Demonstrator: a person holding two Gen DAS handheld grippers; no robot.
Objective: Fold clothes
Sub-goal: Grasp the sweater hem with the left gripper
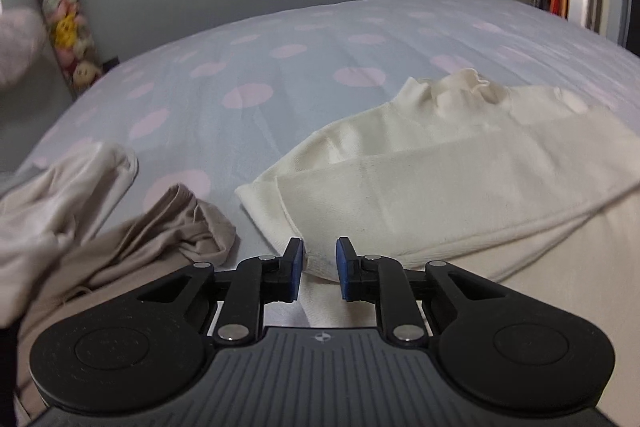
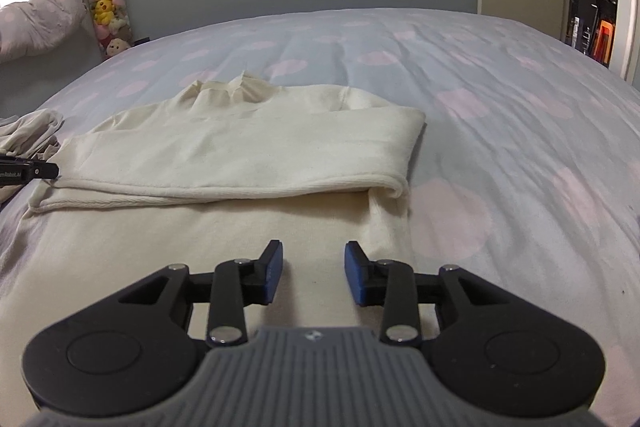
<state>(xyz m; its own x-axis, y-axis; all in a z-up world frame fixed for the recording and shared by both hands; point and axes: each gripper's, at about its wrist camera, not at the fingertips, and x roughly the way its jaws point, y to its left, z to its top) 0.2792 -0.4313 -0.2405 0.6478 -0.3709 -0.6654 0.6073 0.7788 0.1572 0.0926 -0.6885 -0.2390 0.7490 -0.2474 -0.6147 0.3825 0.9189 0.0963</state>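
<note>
With the cream knit turtleneck sweater [image 2: 240, 147] lying mid-frame on the dotted blue bedsheet [image 2: 500, 87] — one sleeve folded across — both left tongs [image 1: 320, 269] and right tongs [image 2: 314, 273] are released, empty; grip the lower-frame hem evenly and fold upward.

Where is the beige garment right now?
In the left wrist view, the beige garment lies crumpled on the bed, left of the left gripper and the cream sweater.

Cream sweater [image 2: 224, 147]: near hem hidden behind right gripper body. Beige garment [image 1: 132, 251]: cut off at frame's left edge.
</note>
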